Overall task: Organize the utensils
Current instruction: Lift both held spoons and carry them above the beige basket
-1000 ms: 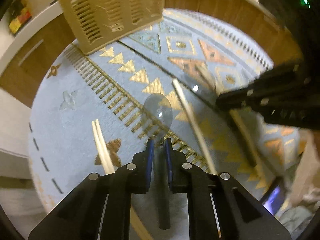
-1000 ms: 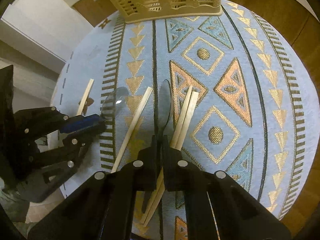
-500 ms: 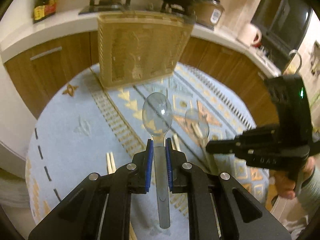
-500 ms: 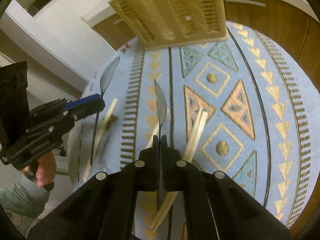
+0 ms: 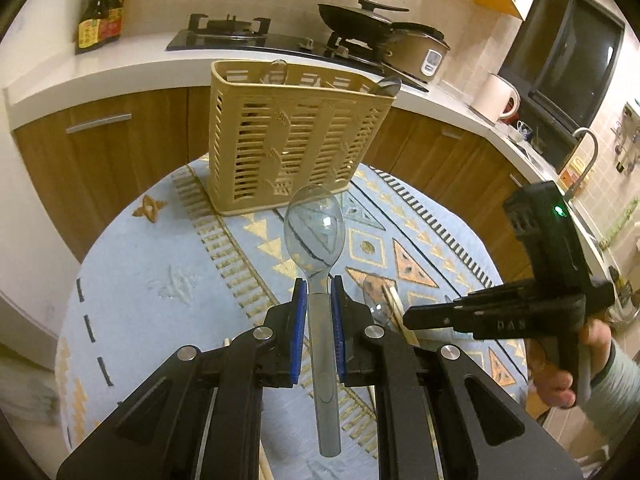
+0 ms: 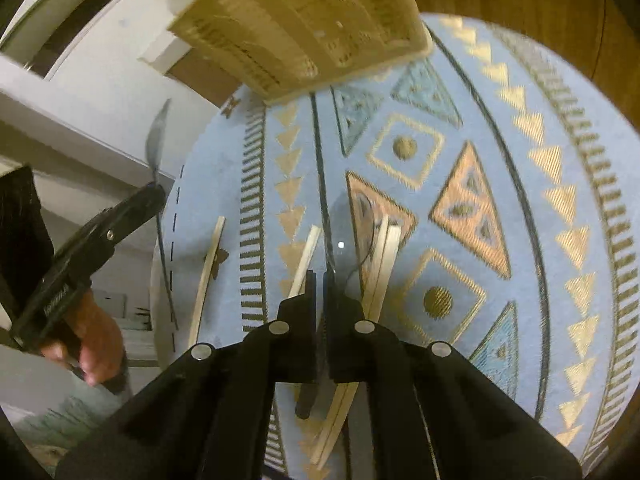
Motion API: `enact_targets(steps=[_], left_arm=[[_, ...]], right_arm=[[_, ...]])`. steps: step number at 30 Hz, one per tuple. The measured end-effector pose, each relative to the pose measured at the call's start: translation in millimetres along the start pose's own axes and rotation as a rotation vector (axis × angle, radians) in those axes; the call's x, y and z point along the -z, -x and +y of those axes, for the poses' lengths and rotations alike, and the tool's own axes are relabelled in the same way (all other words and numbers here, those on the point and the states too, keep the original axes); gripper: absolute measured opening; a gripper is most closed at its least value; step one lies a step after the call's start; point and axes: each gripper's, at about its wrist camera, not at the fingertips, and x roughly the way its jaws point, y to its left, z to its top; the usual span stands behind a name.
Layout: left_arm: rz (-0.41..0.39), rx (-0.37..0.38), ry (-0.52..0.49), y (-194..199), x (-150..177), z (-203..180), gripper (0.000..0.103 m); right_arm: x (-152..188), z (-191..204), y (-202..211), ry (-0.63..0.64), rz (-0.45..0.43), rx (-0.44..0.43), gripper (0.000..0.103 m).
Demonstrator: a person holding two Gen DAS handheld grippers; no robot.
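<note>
My left gripper (image 5: 319,294) is shut on the handle of a clear plastic spoon (image 5: 315,226), held up in the air with its bowl pointing at the tan slotted utensil basket (image 5: 294,136). My right gripper (image 6: 320,280) is shut on a second clear spoon (image 6: 348,224), held low over the blue patterned tablecloth (image 6: 520,216). The basket also shows in the right wrist view (image 6: 304,20), blurred, at the far end of the table. The right gripper shows in the left wrist view (image 5: 408,316), and the left gripper shows in the right wrist view (image 6: 154,196).
Several wooden chopsticks (image 6: 384,256) lie on the cloth near the right gripper, one more (image 6: 208,276) to the left. Spoons (image 5: 278,68) stand in the basket. Behind it runs a kitchen counter with a stove (image 5: 224,34), pans and a kettle (image 5: 494,96).
Both grippers have lifted their spoons off the cloth. The left one has risen and tipped up to face the basket. The right one has moved toward the basket.
</note>
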Motion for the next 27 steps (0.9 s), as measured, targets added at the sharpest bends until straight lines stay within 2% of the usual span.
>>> enact_targets(steps=[2,4,7,9,13,14,17,22,23,25,27], left_arm=[[-0.001,0.006,-0.004,-2,2,1,0.010],[0.002,0.017,-0.001,-4,4,3,0.010],[0.005,0.036,0.004,-7,6,8,0.010],[0.004,0.045,0.008,-7,7,11,0.010],[0.000,0.061,0.019,-7,11,18,0.010],[0.001,0.065,0.021,-8,11,19,0.010],[0.000,0.076,0.030,-9,13,22,0.010],[-0.006,0.090,0.030,-8,13,24,0.010],[-0.009,0.092,0.032,-8,13,25,0.010],[-0.017,0.095,0.037,-7,13,26,0.010],[-0.025,0.093,0.041,-6,12,28,0.010]], right_arm=[[-1,4,-4,0.017,0.031,0.029,0.005],[-2,8,-9,0.029,0.064,0.039,0.010],[-1,14,-13,0.030,0.075,0.059,0.028],[-1,16,-11,0.033,0.068,0.077,0.048],[1,25,-15,0.072,0.082,0.176,0.046],[2,26,-17,0.066,0.092,0.185,0.036],[2,24,-27,0.046,0.134,0.233,0.028],[-4,35,-40,0.060,0.147,0.323,0.027],[-8,43,-47,0.077,0.153,0.356,0.025],[-6,54,-54,0.123,0.158,0.438,0.013],[-5,60,-58,0.147,0.160,0.464,0.010]])
